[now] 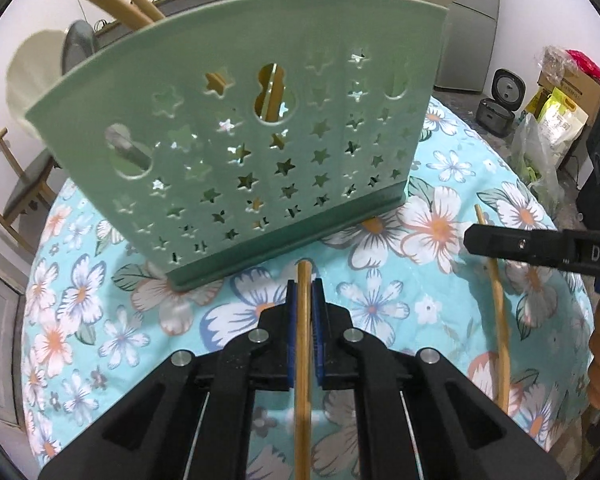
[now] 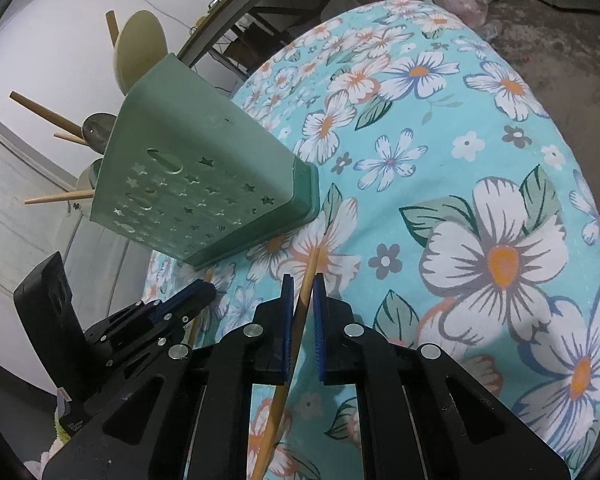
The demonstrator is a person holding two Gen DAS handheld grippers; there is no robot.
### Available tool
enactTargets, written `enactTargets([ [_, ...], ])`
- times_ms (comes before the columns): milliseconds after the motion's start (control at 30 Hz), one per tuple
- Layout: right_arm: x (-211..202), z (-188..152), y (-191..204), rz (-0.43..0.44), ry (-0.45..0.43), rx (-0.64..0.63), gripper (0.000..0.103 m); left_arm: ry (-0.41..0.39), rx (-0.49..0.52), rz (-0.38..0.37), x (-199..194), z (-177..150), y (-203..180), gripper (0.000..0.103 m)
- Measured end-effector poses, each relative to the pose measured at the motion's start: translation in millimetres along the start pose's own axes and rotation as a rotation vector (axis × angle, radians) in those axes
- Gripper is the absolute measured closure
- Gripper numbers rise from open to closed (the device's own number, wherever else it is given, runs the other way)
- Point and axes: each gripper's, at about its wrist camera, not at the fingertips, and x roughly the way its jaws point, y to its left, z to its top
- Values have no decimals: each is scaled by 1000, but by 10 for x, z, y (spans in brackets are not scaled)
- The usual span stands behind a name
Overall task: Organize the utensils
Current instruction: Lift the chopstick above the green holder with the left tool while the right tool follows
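We see left gripper [image 1: 305,280] jaws clamped on thin bamboo chopstick [image 1: 302,360] just before green star-perforated plastic holder [image 1: 236,128]; right gripper [image 2: 303,286] jaws clamped on second bamboo chopstick [image 2: 296,332], near holder.

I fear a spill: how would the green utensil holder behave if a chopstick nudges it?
The green utensil holder looks like thin, perforated plastic, so probably light. Spoons and chopsticks stick out above its rim, so it may be top-heavy. Its narrow base on the cloth-covered table suggests it could slide or tip.
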Motion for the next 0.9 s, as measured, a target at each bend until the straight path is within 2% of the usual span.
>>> enactTargets([
  [667,-296,-11,120,56,-38,-11,98,-47,20,3,-387,-98,-41,97],
  [900,-584,-37,291,95,-84,-54,99,-97,-37,-56,-784,-44,125,97],
])
